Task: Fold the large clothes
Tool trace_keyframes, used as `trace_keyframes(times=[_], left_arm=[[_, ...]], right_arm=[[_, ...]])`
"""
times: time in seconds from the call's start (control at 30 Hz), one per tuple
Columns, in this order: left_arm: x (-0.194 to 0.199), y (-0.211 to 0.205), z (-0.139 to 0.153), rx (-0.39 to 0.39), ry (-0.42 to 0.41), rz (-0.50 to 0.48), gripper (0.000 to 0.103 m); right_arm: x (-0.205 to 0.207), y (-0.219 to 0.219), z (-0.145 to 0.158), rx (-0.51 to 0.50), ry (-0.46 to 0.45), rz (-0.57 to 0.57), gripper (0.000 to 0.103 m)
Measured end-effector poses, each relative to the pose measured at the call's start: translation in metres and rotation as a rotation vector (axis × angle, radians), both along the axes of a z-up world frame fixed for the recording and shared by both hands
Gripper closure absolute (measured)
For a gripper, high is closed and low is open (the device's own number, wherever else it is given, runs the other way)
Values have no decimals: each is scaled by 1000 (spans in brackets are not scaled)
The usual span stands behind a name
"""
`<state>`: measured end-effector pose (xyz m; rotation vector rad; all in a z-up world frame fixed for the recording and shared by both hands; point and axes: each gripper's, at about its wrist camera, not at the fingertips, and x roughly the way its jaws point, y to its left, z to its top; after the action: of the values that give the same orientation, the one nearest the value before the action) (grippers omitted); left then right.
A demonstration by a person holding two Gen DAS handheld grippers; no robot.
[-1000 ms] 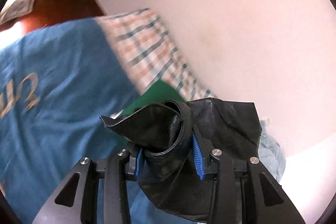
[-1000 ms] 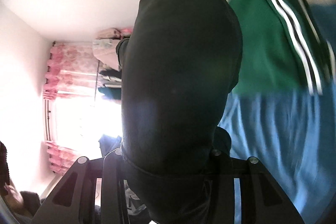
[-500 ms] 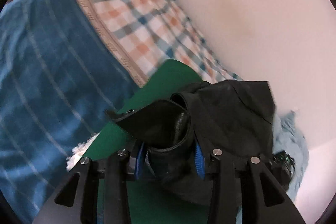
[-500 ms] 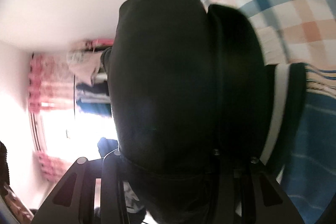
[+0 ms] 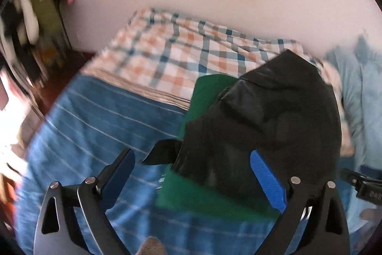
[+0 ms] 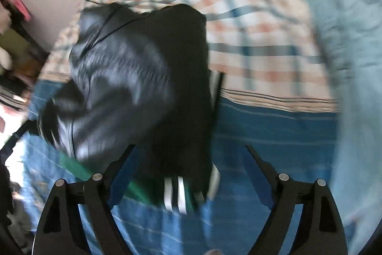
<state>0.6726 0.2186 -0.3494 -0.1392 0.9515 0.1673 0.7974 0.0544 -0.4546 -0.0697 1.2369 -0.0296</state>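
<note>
A black leather garment (image 5: 262, 123) lies bunched on a folded green garment (image 5: 198, 197) on the bed. My left gripper (image 5: 193, 171) hangs over its near edge. The jaws are opening wide, and the blue pads (image 5: 267, 181) stand clear of the leather between them. In the right wrist view the same black garment (image 6: 143, 78) covers the green garment with white stripes (image 6: 176, 192). My right gripper (image 6: 191, 161) is also opening, with the garment's near end between its fingers and untouched. The picture is blurred by motion.
The bed has a blue striped cover (image 5: 95, 126) and an orange and blue checked sheet (image 5: 186, 56) against a pale wall. Crumpled light blue fabric (image 6: 346, 44) lies on the right. Dark furniture with clutter (image 5: 31, 35) stands at the left. The other gripper (image 5: 365, 188) shows at the right edge.
Both grippers held the black garment up before. Now both have let go, tipped down toward the bed, and the garment lies on the green one.
</note>
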Motion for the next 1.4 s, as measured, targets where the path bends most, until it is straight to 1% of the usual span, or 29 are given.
trace_keyframes(times=[0.07,0.13,0.2,0.3,0.37,0.4,0.47,0.53,0.6,0.63,0.7,0.77,0.9,1.0,1.17,1.3,1.4], left_arm=[[-21,-7,18,34,-11,-20,3],[-43,-13,40,63,-15,-29,3],[-73,-19,67,73,-28,-51,3],[-109,-28,102,83,-45,-72,2],[-139,-33,129,71,-54,-85,2],[-156,-35,143,66,-61,-90,2],[-179,-38,162,61,-72,-97,2],[-209,-43,188,65,-92,-105,2],[-239,-48,214,67,-121,-117,2],[-248,-49,221,68,-127,-119,2],[-274,-51,246,49,-153,-131,2],[-293,-52,264,60,-178,-129,2],[-337,-52,302,49,-232,-124,2],[-360,-52,318,55,-251,-121,2],[-391,-51,336,49,-262,-112,2],[-411,-55,346,64,-280,-114,2],[-421,-59,351,78,-272,-111,2]], right_arm=[[-32,12,24,-72,-39,-41,9],[-63,10,53,-101,-81,-84,9],[-92,13,95,-114,-108,-111,8],[-154,12,147,-128,-155,-137,8],[-192,13,185,-126,-185,-146,7],[-208,12,198,-120,-191,-148,7],[-243,10,231,-96,-209,-153,7],[-280,12,267,-97,-241,-149,7],[-314,12,296,-85,-271,-150,7],[-331,11,312,-82,-286,-156,7],[-361,8,339,-86,-311,-166,7],[-390,6,365,-80,-341,-172,7],[-439,6,407,-64,-388,-163,7],[-475,8,435,-53,-426,-143,7],[-523,8,474,-20,-478,-119,7],[-549,7,495,-18,-517,-111,7],[-562,6,507,-18,-529,-101,7]])
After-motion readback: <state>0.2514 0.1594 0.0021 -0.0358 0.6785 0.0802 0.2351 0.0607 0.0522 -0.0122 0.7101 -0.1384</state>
